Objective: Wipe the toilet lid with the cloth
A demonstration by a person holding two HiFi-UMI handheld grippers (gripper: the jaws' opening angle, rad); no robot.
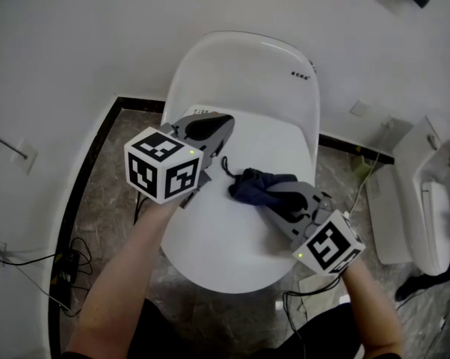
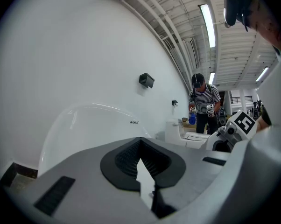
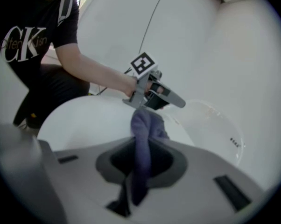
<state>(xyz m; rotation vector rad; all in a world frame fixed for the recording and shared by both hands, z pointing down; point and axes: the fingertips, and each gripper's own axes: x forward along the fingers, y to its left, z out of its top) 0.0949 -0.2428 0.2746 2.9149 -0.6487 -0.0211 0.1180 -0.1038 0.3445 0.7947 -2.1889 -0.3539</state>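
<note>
Head view first: looks steeply down on the white toilet lid (image 1: 232, 253), lying flat and shut. Finds the dark blue cloth (image 1: 256, 187) bunched on the lid, a little right of its middle, pinched at its near end by the right hand-held gripper (image 1: 279, 199), clamped on the fabric. Shows the left hand-held gripper (image 1: 219, 128) over the rear left of the lid, apart from the cloth, carrying nothing. Left gripper view next: looks along the left hand-held gripper (image 2: 140, 146), pads drawn together at the tips with only a sliver of white lid behind them and no object there. Also takes in a person (image 2: 203, 101) standing well behind the lid, beside a second toilet (image 2: 185, 133). Right gripper view last: confirms the right hand-held gripper (image 3: 139, 164) closed on the cloth (image 3: 144, 134), gripped as a fold between the pads and trailing out onto the lid (image 3: 80, 120), with the left hand-held gripper (image 3: 159, 96) just beyond the cloth. As for progress, judged as wiping under way rather than finished: cloth down on the lid near its middle, no wet trail or smear to tell wiped from unwiped. Front edge, left side and rear of the lid best counted as left to do.
</note>
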